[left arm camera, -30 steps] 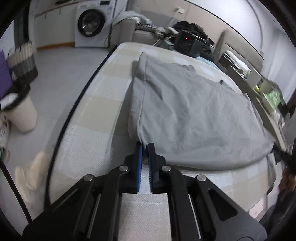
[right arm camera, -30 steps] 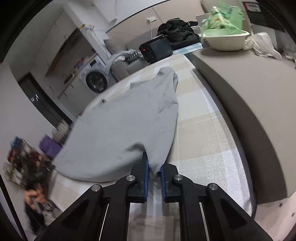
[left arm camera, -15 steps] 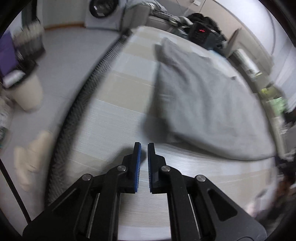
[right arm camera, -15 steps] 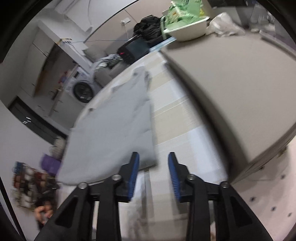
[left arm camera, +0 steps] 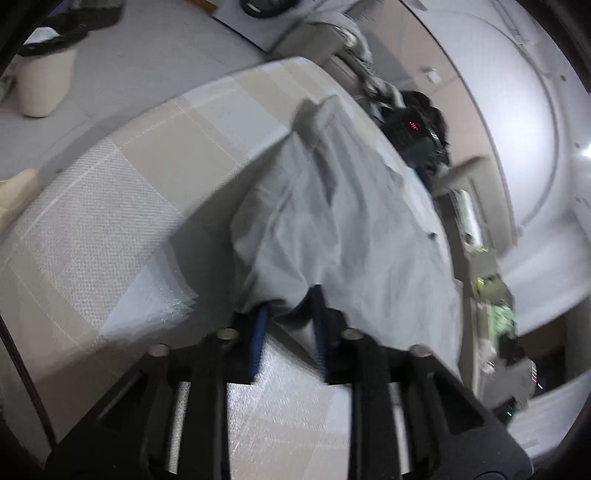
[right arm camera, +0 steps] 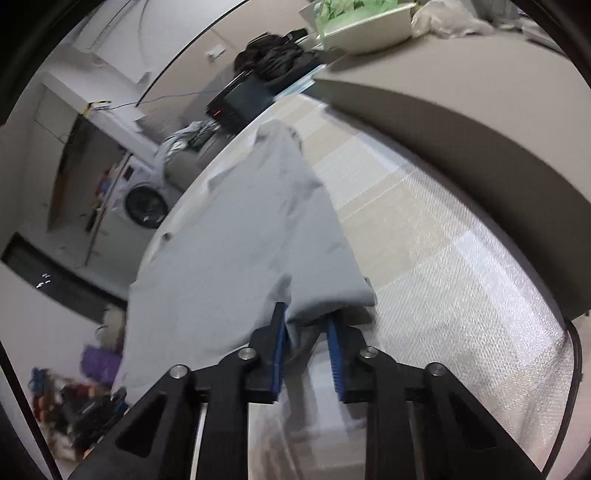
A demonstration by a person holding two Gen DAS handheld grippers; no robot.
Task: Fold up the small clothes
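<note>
The right gripper (right arm camera: 307,328) has its fingers (right arm camera: 279,334) parted around the grey garment's (right arm camera: 236,236) near edge on the checked bedcover (right arm camera: 443,266).

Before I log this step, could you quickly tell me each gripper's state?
Left gripper: open, fingers straddling the grey garment's near edge.
Right gripper: open, around the grey garment's corner.

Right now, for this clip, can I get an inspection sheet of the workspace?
Surface: beige and white checked woven cover, bare in front.
Job's things: one grey wrinkled cloth garment spread out, near edge bunched.
Clutter: black box with red display, dark clothes pile at far end.
Grippers: left gripper and right gripper open, each with the near edge of the garment between its blue pads.
Cables: thin wire on the far wall.
Surroundings: white washing machine, cream bin, white basin of green things.
</note>
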